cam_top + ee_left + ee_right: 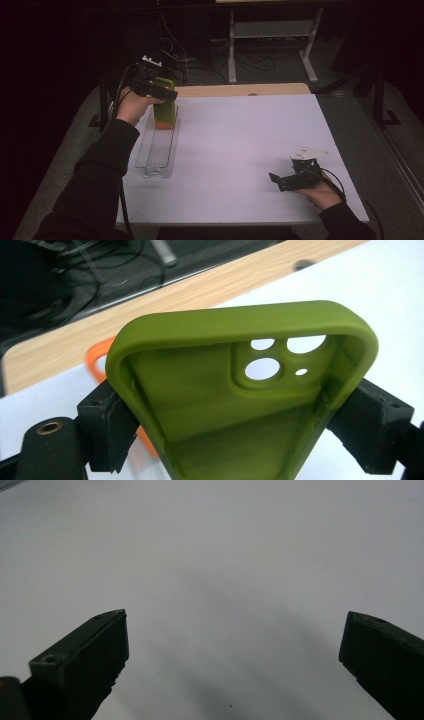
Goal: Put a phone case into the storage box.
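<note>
Left gripper [167, 93] clamps green phone case [240, 405] above clear tray [156, 155]; right gripper [275, 180] gapes empty; next, careful lowering.

1. No text, label, brand, number or sign is legible in the high view.
2. Green phone case [240, 405] in the left gripper view: plain inner surface, no marking readable.
3. Right gripper view: white table [210, 555] carries no print.
</note>
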### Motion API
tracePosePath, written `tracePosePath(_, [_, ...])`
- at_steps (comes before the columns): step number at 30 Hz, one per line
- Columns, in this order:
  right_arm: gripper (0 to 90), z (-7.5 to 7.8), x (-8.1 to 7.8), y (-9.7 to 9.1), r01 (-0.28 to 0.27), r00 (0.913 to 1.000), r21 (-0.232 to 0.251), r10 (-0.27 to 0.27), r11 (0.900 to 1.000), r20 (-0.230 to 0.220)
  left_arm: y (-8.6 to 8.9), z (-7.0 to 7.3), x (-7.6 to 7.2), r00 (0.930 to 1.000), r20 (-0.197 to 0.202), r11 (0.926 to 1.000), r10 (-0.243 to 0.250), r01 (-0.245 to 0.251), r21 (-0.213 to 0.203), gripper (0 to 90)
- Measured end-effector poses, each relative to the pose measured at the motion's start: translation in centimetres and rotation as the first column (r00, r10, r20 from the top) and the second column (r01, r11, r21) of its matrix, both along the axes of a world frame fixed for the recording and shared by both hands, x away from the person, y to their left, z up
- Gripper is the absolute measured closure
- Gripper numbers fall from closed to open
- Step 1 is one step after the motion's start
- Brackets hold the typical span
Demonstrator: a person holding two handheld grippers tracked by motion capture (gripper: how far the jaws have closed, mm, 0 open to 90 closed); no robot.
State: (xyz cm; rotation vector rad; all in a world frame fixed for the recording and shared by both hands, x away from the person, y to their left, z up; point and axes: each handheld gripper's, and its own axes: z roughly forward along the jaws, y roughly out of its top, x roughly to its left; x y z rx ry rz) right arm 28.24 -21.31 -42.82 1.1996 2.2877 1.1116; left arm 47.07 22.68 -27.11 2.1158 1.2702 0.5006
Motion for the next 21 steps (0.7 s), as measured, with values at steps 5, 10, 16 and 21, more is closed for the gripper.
tracePosePath(5, [0.0, 0.0, 0.0, 0.0, 0.004, 1.0, 0.0, -0.004, 1.0, -0.002, 0.7, -1.8, 0.8, 0.9973, -0.023, 0.9971, 0.07, -0.069, 0.032, 14.7])
tracePosePath(10, [0.0, 0.1, 0.0, -0.1, 0.001, 1.0, 0.003, -0.001, 1.0, 0.002, 1.5, -3.3, 1.5, 0.9892, -0.039, 0.9896, 0.141, -0.14, 0.035, 14.6])
tracePosePath(16, [0.0, 0.1, 0.0, -0.1, -0.004, 1.0, 0.001, 0.004, 1.0, 0.006, 1.8, -5.1, 2.0, 0.9817, -0.052, 0.9823, 0.183, -0.181, 0.049, 14.5])
tracePosePath(21, [0.0, 0.1, 0.0, -0.1, -0.009, 0.9999, 0.0, 0.009, 1.0, 0.005, 1.7, -6.3, 2.3, 0.9765, -0.059, 0.9775, 0.207, -0.204, 0.053, 14.4])
